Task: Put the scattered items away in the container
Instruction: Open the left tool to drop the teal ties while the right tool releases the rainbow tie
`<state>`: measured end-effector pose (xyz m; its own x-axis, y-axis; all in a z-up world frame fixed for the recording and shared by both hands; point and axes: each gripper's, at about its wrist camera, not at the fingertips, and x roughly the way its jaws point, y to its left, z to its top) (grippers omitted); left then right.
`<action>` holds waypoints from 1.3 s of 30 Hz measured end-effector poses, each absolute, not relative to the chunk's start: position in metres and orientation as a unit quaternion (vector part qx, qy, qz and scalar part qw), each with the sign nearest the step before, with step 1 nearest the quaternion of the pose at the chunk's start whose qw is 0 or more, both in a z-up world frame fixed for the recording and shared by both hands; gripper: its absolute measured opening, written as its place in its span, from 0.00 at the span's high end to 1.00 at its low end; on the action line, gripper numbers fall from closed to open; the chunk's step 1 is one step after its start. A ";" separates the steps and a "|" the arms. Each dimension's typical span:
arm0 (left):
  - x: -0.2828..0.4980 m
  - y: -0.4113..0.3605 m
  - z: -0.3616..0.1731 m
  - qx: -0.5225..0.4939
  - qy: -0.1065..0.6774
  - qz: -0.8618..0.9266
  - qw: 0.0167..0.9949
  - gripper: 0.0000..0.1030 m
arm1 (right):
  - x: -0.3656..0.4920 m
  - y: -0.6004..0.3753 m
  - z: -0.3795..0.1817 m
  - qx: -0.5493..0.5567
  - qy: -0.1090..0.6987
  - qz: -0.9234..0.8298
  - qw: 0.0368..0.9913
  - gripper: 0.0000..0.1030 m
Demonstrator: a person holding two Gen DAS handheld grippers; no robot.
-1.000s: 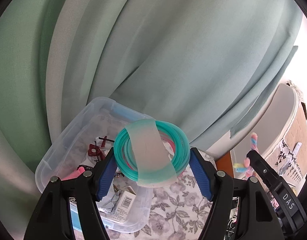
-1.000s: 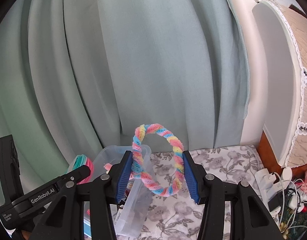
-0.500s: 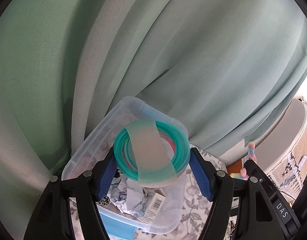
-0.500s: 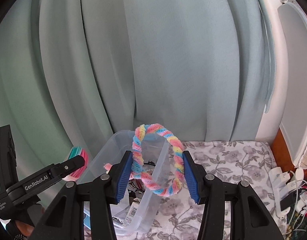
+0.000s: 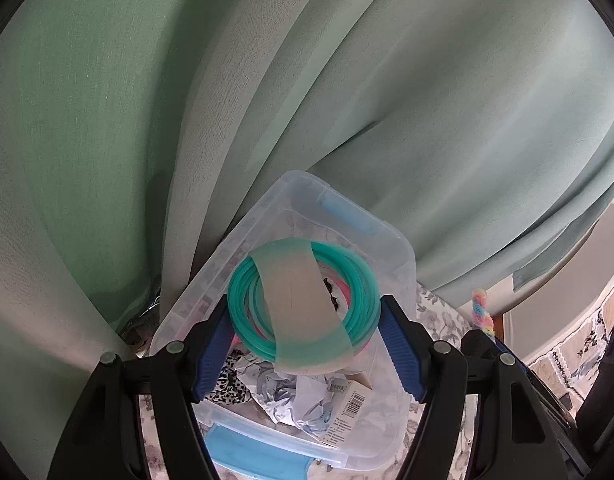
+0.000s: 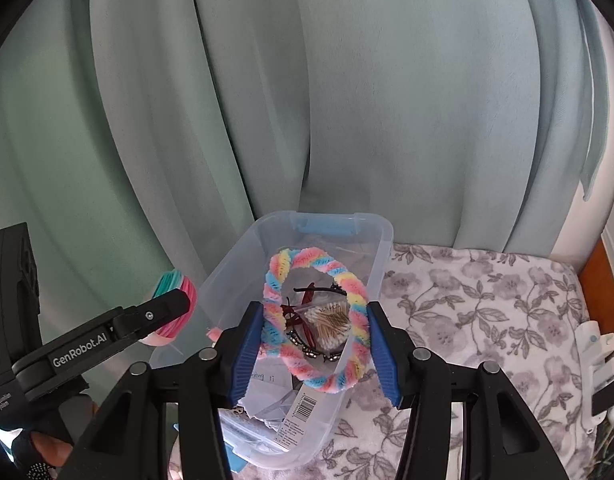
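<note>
Hovering over one bin (image 6: 381, 256), two claws grip one item each.

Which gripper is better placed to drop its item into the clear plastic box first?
Right, probably. The right gripper holds the rainbow fuzzy ring squarely over the clear plastic box. The left gripper, holding the teal ring bundle, sits nearer the box's left edge.
</note>
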<state>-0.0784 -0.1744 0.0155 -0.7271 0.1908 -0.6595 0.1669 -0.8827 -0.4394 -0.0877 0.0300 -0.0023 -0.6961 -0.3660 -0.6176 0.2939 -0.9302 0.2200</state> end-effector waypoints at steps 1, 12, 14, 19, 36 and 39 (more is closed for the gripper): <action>-0.080 -0.175 0.014 -0.372 -0.241 0.896 0.006 0.30 | -0.088 0.027 -0.004 0.348 -0.051 -0.918 0.181 0.47; -0.095 -0.172 -0.010 -0.410 -0.231 0.882 -0.005 0.30 | -0.106 0.011 -0.027 0.385 -0.043 -0.900 0.199 0.47; -0.097 -0.175 -0.014 -0.416 -0.232 0.879 -0.011 0.29 | -0.109 0.007 -0.031 0.391 -0.040 -0.897 0.202 0.46; -0.096 -0.178 -0.024 -0.429 -0.233 0.872 -0.021 0.29 | -0.115 0.001 -0.038 0.401 -0.040 -0.892 0.205 0.45; -0.094 -0.182 -0.021 -0.427 -0.243 0.871 -0.014 0.24 | -0.114 -0.002 -0.040 0.408 -0.045 -0.886 0.216 0.29; -0.091 -0.182 -0.019 -0.426 -0.242 0.872 -0.015 0.24 | -0.113 -0.001 -0.039 0.407 -0.046 -0.886 0.216 0.25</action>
